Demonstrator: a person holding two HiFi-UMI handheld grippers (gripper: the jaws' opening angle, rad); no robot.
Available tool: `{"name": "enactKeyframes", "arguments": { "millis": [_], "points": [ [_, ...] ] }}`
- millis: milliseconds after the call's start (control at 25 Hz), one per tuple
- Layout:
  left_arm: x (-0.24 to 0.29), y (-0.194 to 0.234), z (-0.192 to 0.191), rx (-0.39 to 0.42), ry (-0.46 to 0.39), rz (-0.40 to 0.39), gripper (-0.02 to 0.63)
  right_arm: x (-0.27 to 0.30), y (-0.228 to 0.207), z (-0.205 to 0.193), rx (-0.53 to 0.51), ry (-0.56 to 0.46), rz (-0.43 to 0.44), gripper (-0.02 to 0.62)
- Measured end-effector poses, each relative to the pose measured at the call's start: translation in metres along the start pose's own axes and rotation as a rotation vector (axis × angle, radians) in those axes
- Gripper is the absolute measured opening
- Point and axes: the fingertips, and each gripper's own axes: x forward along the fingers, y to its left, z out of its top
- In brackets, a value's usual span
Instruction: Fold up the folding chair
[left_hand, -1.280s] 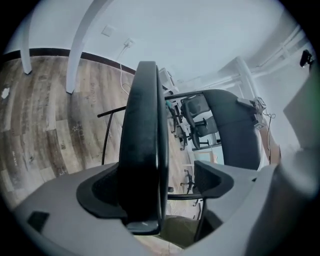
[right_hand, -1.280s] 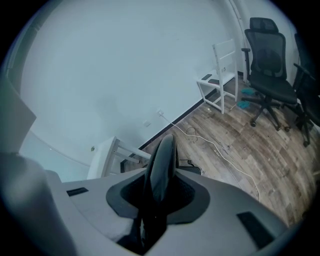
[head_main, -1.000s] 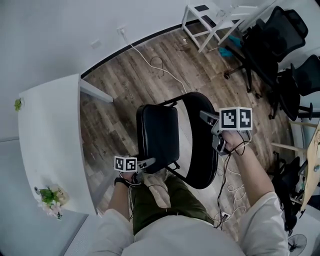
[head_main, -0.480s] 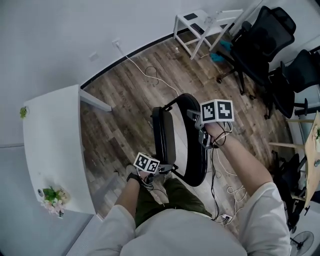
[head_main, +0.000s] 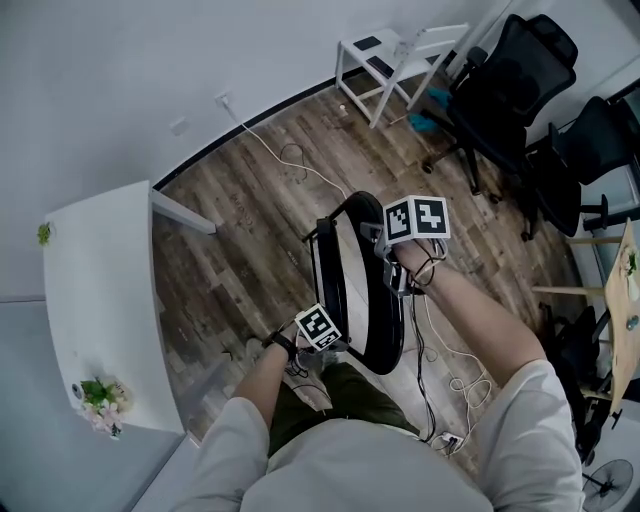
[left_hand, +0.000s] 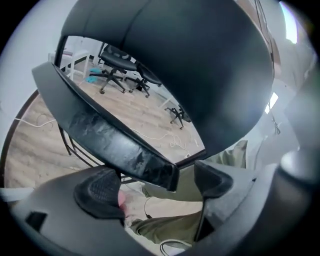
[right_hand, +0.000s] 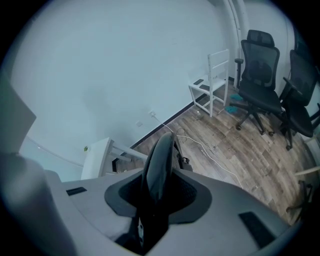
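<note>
Standing on the wooden floor (head_main: 250, 250) right in front of the person, the folding chair (head_main: 382, 352) is nearly shut. Its seat (head_main: 332, 285) is tipped up on edge, close beside the backrest (right_hand: 159, 150), with a narrow gap between them.

Right gripper (right_hand: 156, 197) is clamped on the backrest's top rim. Its jaws have just been easing apart, with the rim between the pads and touching both. Left gripper (left_hand: 157, 187) has its jaws parted, and the front corner of the seat lies between them, clear of the right-hand pad.

Judgement: the step in hand is the last closing. Done well, the right holds the backrest upright and steady while the left presses the seat flat to it. Pads stay off the hinge side, and the feet are not allowed to skid.

Beyond: white table (head_main: 100, 300), loose cable (head_main: 300, 160), office chairs (head_main: 510, 90).

No brand or label is readable. The gripper cubes carry only black-and-white square markers.
</note>
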Motion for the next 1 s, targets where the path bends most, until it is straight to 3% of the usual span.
{"name": "enactKeyframes", "arguments": {
  "millis": [120,280,400,560,760,1000],
  "points": [
    [0.003,0.001,0.000,0.058,0.042,0.015,0.451,0.000,-0.002,0.000,0.003,0.002,0.002,0.117],
    [0.009,-0.013,-0.013,0.144,0.195,-0.033,0.449,0.002,-0.003,0.000,0.007,0.003,0.003,0.120],
    [0.014,0.003,-0.016,0.217,0.278,0.046,0.449,0.002,-0.004,0.000,0.009,0.002,0.002,0.121],
    [0.018,-0.001,-0.011,0.262,0.331,0.059,0.449,0.000,-0.004,-0.001,0.012,0.002,-0.001,0.124],
    [0.017,-0.009,0.002,0.345,0.340,0.080,0.451,-0.003,-0.010,-0.003,0.019,0.009,-0.005,0.124],
    [0.017,-0.007,0.005,0.241,0.257,0.130,0.451,-0.001,-0.010,-0.005,-0.028,0.103,0.005,0.124]
  ]
}}
